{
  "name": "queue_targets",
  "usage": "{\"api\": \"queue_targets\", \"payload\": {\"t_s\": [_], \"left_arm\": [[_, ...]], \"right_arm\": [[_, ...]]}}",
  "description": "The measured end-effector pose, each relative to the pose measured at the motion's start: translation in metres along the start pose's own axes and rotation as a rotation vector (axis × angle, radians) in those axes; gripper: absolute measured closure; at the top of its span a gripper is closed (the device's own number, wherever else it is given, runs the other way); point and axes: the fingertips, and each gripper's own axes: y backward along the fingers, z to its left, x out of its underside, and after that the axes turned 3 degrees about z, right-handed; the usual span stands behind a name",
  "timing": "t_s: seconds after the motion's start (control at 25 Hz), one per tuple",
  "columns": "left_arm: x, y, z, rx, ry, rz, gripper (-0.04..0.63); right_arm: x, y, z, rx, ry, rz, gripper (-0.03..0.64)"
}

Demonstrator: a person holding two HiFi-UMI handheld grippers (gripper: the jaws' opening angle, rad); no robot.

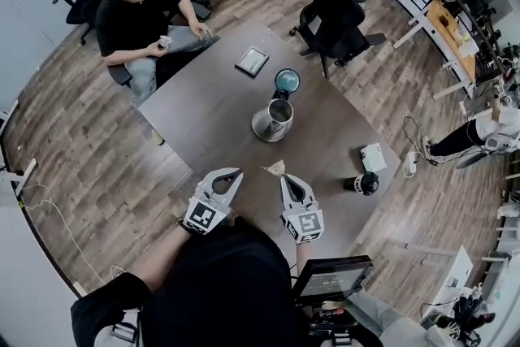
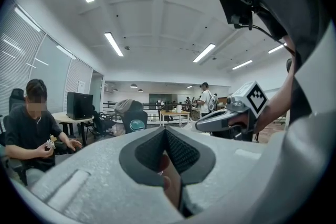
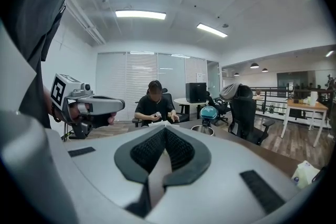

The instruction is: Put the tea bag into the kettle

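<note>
Right tongs point(image 1: 285, 178) grip the tea bag point(image 1: 276, 168), near the kettle point(image 1: 275, 119) on the worktop point(image 1: 203, 106); left tongs point(image 1: 234, 173) are clenched.

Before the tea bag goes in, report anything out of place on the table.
The black cylindrical container near the table's right edge seems to lie on its side. The kettle stands upright, its teal lid off, lying next to it. Nothing looks spilled.
</note>
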Motion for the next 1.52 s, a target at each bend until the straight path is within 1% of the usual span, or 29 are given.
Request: {"api": "queue_targets", "payload": {"t_s": [0.16, 0.28, 0.36, 0.44, 0.6, 0.76, 0.84, 0.92, 1.04, 1.16, 1.28, 1.4, 1.48, 1.52], "left_arm": [[0.010, 0.016, 0.013, -0.009, 0.017, 0.011, 0.603], [0.015, 0.027, 0.020, 0.004, 0.030, 0.019, 0.603], [0.019, 0.032, 0.023, 0.034, 0.039, 0.026, 0.603], [0.025, 0.037, 0.025, 0.071, 0.043, 0.034, 0.603], [0.035, 0.047, 0.027, 0.133, 0.030, 0.069, 0.603], [0.045, 0.045, 0.030, 0.189, 0.004, 0.107, 0.603], [0.049, 0.039, 0.031, 0.207, -0.014, 0.128, 0.603], [0.049, 0.031, 0.030, 0.225, -0.022, 0.135, 0.603], [0.039, 0.011, 0.025, 0.234, -0.034, 0.130, 0.603], [0.033, -0.012, 0.015, 0.226, -0.052, 0.140, 0.603], [0.028, -0.037, 0.006, 0.235, -0.066, 0.137, 0.603], [0.019, -0.047, 0.003, 0.251, -0.068, 0.113, 0.603], [0.019, -0.053, 0.009, 0.256, -0.089, 0.112, 0.603], [0.021, -0.056, 0.013, 0.259, -0.104, 0.114, 0.603]], "right_arm": [[-0.006, -0.013, 0.014, -0.007, -0.010, -0.009, 0.607], [-0.010, -0.019, 0.025, -0.009, -0.025, -0.012, 0.607], [-0.011, -0.022, 0.032, -0.003, -0.041, -0.020, 0.607], [-0.012, -0.024, 0.038, 0.022, -0.075, -0.028, 0.607], [-0.017, -0.021, 0.053, 0.066, -0.131, -0.050, 0.607], [-0.026, -0.022, 0.063, 0.078, -0.148, -0.086, 0.607], [-0.024, -0.024, 0.064, 0.078, -0.143, -0.085, 0.607], [-0.020, -0.025, 0.062, 0.079, -0.112, -0.068, 0.607], [-0.020, -0.028, 0.048, 0.076, -0.033, -0.050, 0.607], [-0.018, -0.026, 0.024, 0.078, -0.059, -0.093, 0.607], [-0.012, -0.029, -0.002, 0.102, -0.095, -0.118, 0.607], [-0.012, -0.030, -0.008, 0.118, -0.096, -0.112, 0.607], [-0.015, -0.032, -0.008, 0.127, -0.097, -0.106, 0.607], [-0.017, -0.033, -0.010, 0.133, -0.114, -0.110, 0.607]]}}
